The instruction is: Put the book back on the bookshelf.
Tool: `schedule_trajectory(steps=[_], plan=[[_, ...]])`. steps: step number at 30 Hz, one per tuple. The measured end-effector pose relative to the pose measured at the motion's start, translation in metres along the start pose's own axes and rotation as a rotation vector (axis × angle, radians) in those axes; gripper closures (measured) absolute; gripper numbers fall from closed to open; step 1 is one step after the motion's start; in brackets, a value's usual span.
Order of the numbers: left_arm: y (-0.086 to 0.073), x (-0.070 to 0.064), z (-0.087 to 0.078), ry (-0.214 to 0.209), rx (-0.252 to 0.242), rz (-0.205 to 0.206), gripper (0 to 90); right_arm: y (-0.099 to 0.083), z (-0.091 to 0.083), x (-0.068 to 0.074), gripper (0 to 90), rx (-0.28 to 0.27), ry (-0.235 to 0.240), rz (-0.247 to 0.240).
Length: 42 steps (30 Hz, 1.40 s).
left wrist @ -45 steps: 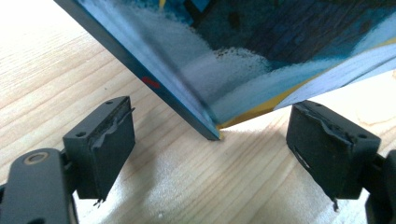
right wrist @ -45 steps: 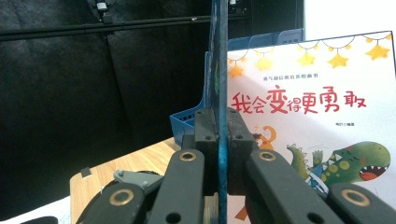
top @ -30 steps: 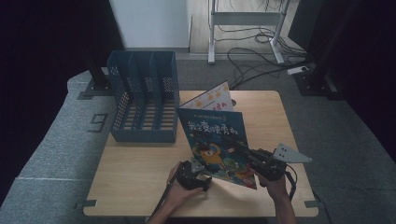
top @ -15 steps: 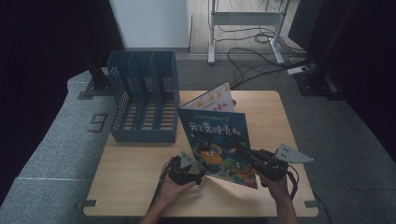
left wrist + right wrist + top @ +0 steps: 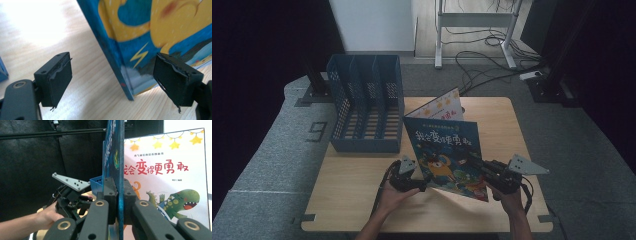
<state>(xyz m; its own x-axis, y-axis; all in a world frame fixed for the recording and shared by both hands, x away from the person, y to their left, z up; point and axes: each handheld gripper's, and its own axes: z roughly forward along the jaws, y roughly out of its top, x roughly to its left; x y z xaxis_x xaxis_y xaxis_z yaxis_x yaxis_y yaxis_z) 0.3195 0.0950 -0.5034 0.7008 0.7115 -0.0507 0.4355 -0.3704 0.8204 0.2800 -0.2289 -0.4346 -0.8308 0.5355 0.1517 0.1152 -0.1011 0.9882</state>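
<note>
Blue picture book (image 5: 446,152) with the cartoon cover stands on its lower edge on the wooden tabletop (image 5: 352,190), clamped at its right edge in my right gripper (image 5: 119,187). My left gripper (image 5: 112,80) is wide open, and the book's near corner sits right between its jaws, so it's nearer.

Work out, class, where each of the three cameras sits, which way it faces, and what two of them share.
High view: above the person's side, looking forward and down on the table; both forearms show.
Left gripper view: on the left gripper, jaws open around the blue book's lower corner.
Right gripper view: on the right gripper, clamping the blue book's edge; the left hand shows.
Shared: all three show the blue book.
</note>
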Motion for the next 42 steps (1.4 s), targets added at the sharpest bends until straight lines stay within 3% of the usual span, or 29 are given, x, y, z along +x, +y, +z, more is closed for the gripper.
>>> schedule_trajectory(steps=[17, 20, 24, 26, 29, 36, 38, 39, 42], plan=[[0.04, -0.005, -0.014, -0.046, -0.112, 0.083, 15.4, -0.006, -0.008, -0.008, 81.9, 0.007, -0.006, 0.005], [0.045, -0.006, -0.016, -0.065, -0.13, 0.083, 15.4, -0.007, -0.01, -0.011, 80.6, 0.015, -0.014, 0.008], [0.05, -0.008, -0.016, -0.063, -0.134, 0.091, 15.5, -0.008, -0.012, -0.014, 79.4, 0.024, -0.018, 0.011], [0.053, -0.009, -0.017, -0.052, -0.163, 0.096, 16.5, -0.01, -0.014, -0.016, 78.4, 0.026, -0.024, 0.016], [0.055, -0.009, -0.015, -0.073, -0.169, 0.097, 16.4, -0.012, -0.015, -0.019, 77.7, 0.027, -0.025, 0.02], [0.057, -0.014, -0.015, -0.068, -0.178, 0.119, 19.0, -0.014, -0.017, -0.022, 75.3, 0.039, -0.034, 0.02], [0.058, -0.016, -0.016, -0.059, -0.188, 0.123, 20.0, -0.016, -0.017, -0.024, 73.6, 0.06, -0.046, 0.015], [0.057, -0.019, -0.018, -0.034, -0.215, 0.126, 21.5, -0.018, -0.015, -0.024, 71.6, 0.098, -0.056, -0.001], [0.056, -0.021, -0.018, -0.029, -0.229, 0.125, 23.7, -0.02, -0.013, -0.025, 69.2, 0.126, -0.074, -0.019]])
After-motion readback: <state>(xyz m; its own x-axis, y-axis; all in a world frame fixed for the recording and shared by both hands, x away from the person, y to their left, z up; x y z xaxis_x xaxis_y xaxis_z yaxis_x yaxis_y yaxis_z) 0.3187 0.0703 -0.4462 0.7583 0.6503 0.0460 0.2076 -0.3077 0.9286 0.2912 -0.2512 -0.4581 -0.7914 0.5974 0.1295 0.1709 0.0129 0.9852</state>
